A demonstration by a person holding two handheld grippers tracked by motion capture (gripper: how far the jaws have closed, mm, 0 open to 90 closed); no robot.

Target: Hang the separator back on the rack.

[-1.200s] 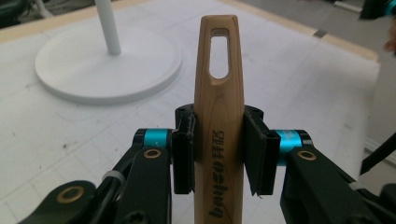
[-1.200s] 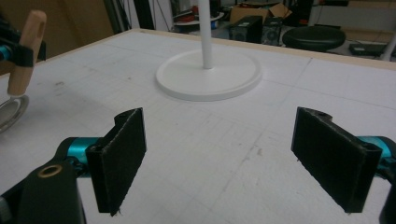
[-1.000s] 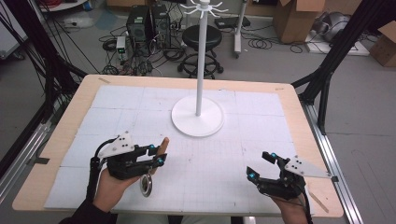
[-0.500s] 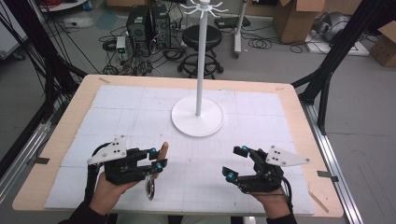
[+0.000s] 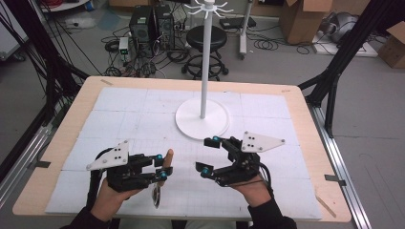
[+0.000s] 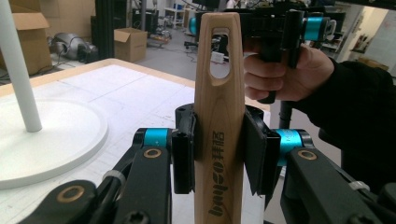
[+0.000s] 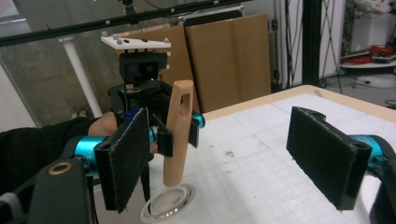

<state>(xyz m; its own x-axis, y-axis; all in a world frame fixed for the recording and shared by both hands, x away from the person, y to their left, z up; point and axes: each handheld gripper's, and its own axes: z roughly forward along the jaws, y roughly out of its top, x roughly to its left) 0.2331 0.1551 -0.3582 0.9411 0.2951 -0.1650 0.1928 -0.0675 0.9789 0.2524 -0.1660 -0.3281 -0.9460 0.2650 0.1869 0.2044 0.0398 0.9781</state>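
Left gripper [image 6: 219, 154] clamped on a wooden handle [image 6: 218, 121]; right gripper [image 7: 224, 158] gaping, empty.

The handle stands upright between the left pads, above the near edge of the white mat [image 5: 143, 114], its slotted end topmost; dark lettering down it looks like "buyeo" with two characters I cannot read. A metal ring [image 7: 168, 205] hangs below it. Farther off, the white stand [image 5: 202, 119] rises mid-table.

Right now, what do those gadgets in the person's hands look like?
Each hand-held gripper, left and right, is black with two jaws, turquoise joints, brass-coloured pivots and dark flat pads. A pale grey three-cornered plate with dark dots sits on top. The person wears dark sleeves.
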